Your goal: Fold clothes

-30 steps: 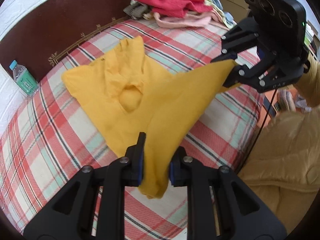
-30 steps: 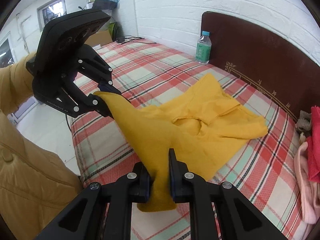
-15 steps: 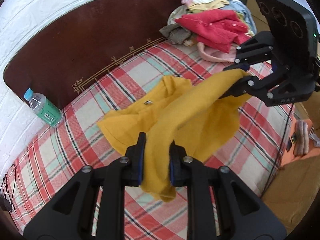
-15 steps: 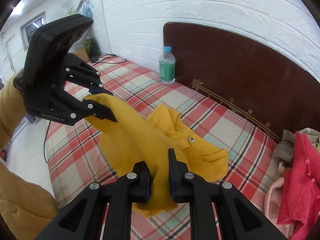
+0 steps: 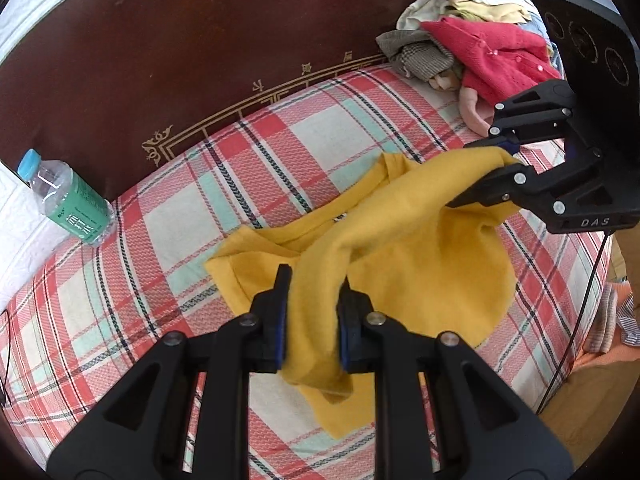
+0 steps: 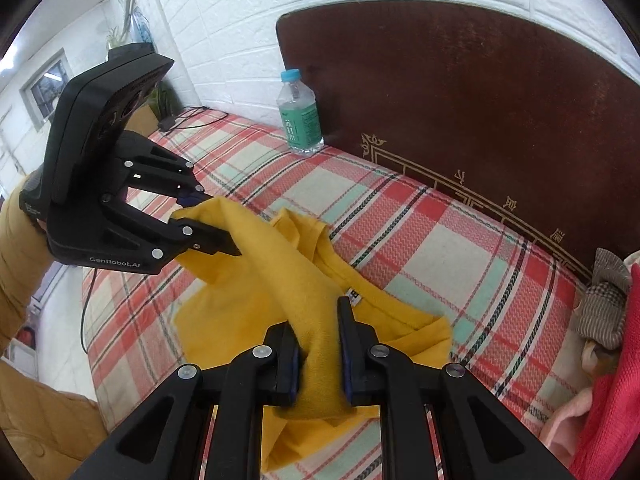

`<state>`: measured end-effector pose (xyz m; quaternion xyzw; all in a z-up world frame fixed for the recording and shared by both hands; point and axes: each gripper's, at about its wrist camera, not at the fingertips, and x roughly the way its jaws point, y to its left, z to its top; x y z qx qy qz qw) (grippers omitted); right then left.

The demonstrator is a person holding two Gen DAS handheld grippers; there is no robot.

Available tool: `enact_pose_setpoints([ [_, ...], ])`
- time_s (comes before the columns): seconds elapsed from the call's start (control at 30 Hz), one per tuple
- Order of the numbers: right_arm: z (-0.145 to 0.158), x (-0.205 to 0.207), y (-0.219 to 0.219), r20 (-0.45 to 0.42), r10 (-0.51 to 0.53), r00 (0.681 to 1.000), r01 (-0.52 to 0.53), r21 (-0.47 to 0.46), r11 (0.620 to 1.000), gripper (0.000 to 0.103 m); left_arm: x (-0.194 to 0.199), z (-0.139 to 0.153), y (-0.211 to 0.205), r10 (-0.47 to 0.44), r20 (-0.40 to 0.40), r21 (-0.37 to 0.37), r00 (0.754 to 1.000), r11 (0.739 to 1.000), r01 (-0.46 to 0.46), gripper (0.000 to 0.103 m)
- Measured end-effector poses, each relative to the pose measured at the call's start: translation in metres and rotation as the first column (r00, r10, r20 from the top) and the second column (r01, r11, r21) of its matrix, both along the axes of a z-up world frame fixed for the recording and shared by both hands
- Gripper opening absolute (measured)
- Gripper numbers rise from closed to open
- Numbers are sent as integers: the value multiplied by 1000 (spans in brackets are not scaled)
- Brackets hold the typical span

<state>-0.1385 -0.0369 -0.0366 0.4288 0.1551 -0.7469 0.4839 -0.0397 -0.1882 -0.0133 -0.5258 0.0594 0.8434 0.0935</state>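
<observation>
You get even daylight in both views, bright, w/ soft shadows only. The window (image 6: 44,92) at far left of the right wrist view is blown out. Fisheye bends the headboard (image 5: 200,60) hard, dark vignette at corners. Focus is sharp, no motion blur.

Yellow garment (image 5: 400,264) between hand-held grippers
</observation>
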Motion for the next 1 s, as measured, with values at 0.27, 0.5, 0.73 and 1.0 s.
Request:
enact_pose_setpoints([
  [0.27, -19, -28, -5, 60, -49, 997, 49, 0, 999, 24, -19, -15, -13, 51, 42, 52, 998, 997, -54, 22],
  [0.5, -35, -49, 2, 108, -140, 984, 142, -10, 990, 38, -31, -21, -31, 129, 64, 130, 990, 982, -136, 26],
  [0.73, -50, -62, 14, 152, -217, 964, 220, -5, 975, 40, -27, -16, -48, 242, -36, 171, 970, 957, -233, 67],
  [1.0, -31, -51, 37, 72, -328, 942, 333, -77, 940, 42, 11, -15, -55, 321, -128, 239, 938, 928, -285, 67],
])
